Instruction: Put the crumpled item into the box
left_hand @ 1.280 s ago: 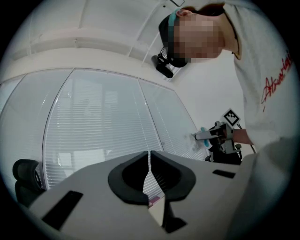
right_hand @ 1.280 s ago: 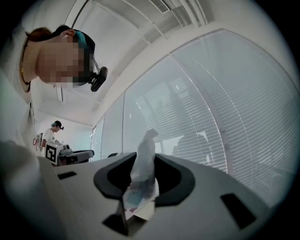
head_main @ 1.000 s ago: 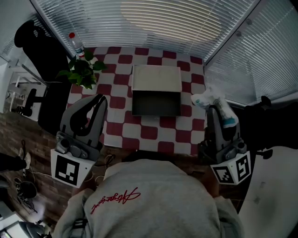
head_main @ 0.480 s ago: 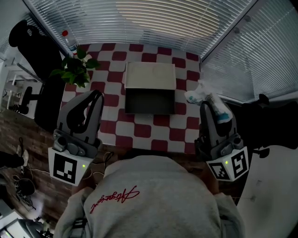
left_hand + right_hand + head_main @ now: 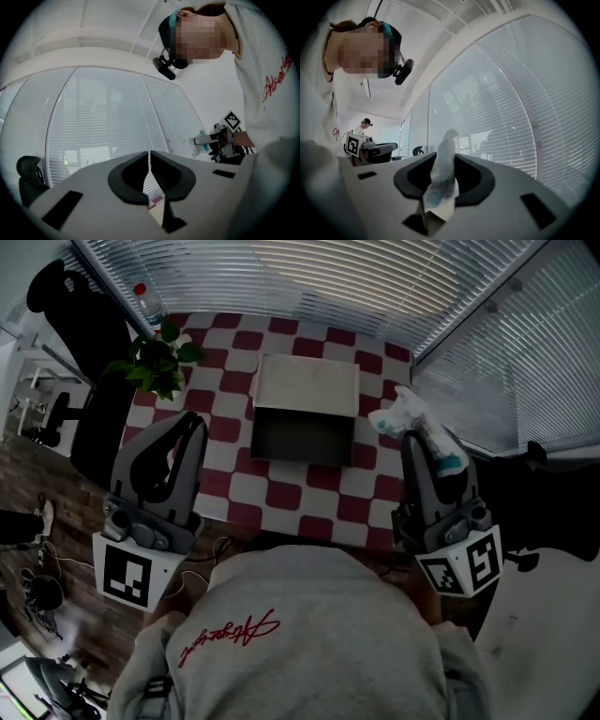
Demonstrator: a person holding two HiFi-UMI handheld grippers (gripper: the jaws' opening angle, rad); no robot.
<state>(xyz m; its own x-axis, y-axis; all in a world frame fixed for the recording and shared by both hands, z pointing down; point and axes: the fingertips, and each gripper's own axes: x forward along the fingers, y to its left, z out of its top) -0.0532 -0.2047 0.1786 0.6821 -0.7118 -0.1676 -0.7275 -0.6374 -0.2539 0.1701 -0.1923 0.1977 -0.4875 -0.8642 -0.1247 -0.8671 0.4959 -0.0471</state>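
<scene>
- While the right gripper [image 5: 416, 440] hovers by the right edge of the checkered table [image 5: 281, 495], its jaws are clamped on the crumpled item [image 5: 401, 418], a pale wad that pokes out past the tips.
- The item is held up just right of the open box [image 5: 302, 435], not inside it.
- The left gripper [image 5: 187, 426] is at the table's left side, jaws pressed together on nothing.
- A potted plant [image 5: 155, 364] stands at the far left corner.

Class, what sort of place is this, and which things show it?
Probably an office or lab: slatted window blinds, a black office chair, and a checkered table beside it.
</scene>
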